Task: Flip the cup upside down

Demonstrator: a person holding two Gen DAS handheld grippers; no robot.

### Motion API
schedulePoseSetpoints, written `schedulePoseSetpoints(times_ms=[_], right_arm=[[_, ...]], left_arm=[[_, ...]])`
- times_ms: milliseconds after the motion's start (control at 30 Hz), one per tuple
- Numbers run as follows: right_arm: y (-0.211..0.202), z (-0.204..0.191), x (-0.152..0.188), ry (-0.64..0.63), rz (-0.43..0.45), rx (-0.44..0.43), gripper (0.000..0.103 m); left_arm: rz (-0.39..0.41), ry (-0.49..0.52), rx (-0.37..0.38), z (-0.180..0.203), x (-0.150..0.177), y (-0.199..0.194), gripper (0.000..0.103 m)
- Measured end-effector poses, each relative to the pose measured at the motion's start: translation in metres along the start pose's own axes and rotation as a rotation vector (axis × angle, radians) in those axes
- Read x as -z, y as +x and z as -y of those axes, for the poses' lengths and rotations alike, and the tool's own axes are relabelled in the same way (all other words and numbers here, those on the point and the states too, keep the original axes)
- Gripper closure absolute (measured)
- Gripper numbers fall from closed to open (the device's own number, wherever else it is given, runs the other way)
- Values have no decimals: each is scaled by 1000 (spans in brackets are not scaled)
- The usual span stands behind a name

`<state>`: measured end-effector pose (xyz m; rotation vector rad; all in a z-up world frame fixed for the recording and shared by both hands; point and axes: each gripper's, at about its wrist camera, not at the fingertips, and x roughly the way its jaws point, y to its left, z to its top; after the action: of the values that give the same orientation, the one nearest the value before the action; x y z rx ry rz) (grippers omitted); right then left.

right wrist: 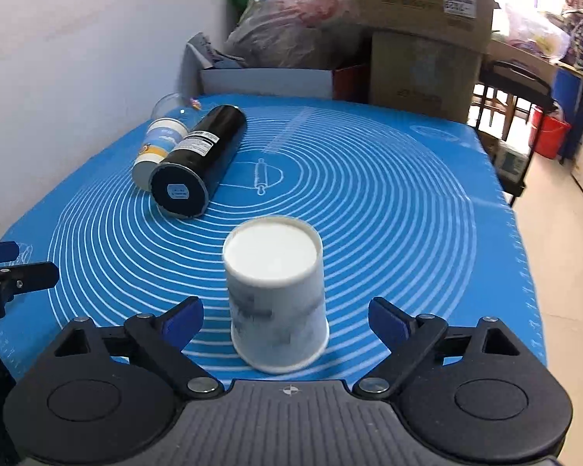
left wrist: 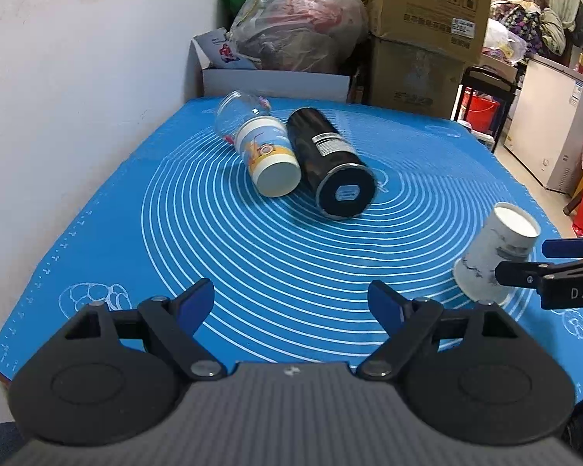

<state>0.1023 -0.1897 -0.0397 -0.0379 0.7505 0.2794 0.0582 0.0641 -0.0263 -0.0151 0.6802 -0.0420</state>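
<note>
A white paper cup [right wrist: 278, 299] with grey marbling stands upside down on the blue mat [right wrist: 408, 213], base up, slightly tilted and blurred. It sits between the spread fingers of my right gripper [right wrist: 285, 320], which is open and does not touch it. In the left wrist view the same cup [left wrist: 493, 252] is at the right edge, with the right gripper's fingers [left wrist: 524, 272] beside it. My left gripper [left wrist: 289, 305] is open and empty, low over the mat's near edge.
A black cylinder [left wrist: 332, 163], a white printed cup [left wrist: 268, 159] and a clear glass [left wrist: 237, 114] lie on their sides at the mat's far left. A white wall runs along the left. Cardboard boxes [left wrist: 427, 31] and bags stand behind the table.
</note>
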Motion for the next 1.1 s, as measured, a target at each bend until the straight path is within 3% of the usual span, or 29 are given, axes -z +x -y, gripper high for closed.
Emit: schedulePoseSetpoints(times_ms=[233,467,700,1100], right_arm=[[-48,-8,20,84,67,83,8],[-97,-26,44,137,65,159,7],[-133,-38,64,176,66,164,6],[-163,-50,81,178,56,161,6]], left_arm=[[13,38,11,17,5,-34,17],[18,62,17,33,18,-77,17],[24,89,23,43,34,-114,17],[8,87,38,44,49,-138,17]])
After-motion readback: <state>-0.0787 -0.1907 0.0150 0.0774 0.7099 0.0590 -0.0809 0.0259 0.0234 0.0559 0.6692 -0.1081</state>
